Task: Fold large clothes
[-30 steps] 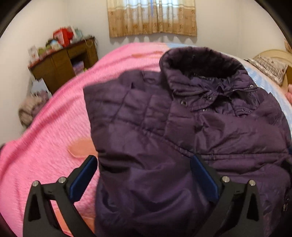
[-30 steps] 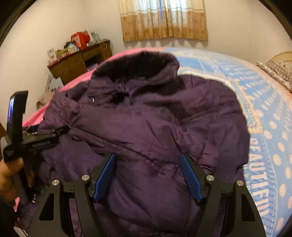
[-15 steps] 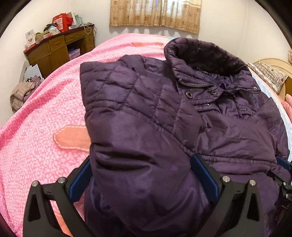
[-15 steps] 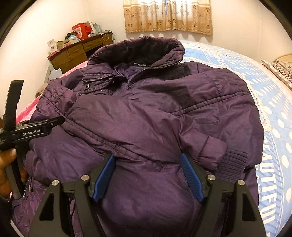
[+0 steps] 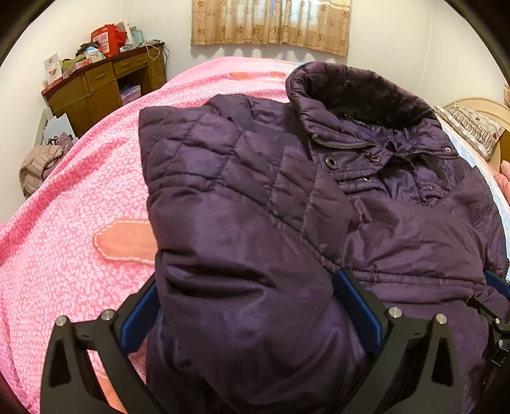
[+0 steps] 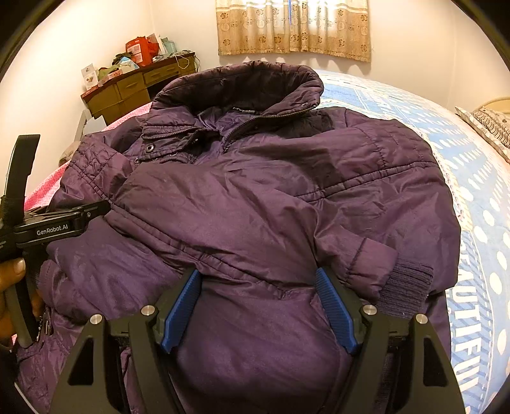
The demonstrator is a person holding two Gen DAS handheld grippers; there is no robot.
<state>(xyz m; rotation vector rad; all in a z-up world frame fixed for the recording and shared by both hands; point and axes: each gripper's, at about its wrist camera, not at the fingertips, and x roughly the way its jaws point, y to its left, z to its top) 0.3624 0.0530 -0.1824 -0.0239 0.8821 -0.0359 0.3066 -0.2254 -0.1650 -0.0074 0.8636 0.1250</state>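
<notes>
A dark purple padded jacket [image 5: 302,197] lies on the bed, collar at the far end, both sleeves folded across its front. It also fills the right wrist view [image 6: 271,207]. My left gripper [image 5: 251,305] is open, its blue pads either side of a bulge of the jacket's left lower part. My right gripper [image 6: 259,305] is open, its pads straddling the jacket's lower front, beside the ribbed cuff [image 6: 404,286]. The left gripper's body [image 6: 54,226] shows at the left edge of the right wrist view.
A pink bedspread [image 5: 73,229] covers the bed's left side, a blue dotted one [image 6: 478,207] the right. A wooden desk [image 5: 105,86] with clutter stands by the far left wall. A pillow [image 5: 468,127] lies at the right. Curtains [image 5: 271,22] hang behind.
Both grippers have come lower and closer to the jacket's lower part. The jacket has settled flatter on the bed, and the right sleeve's ribbed cuff has come into view.
</notes>
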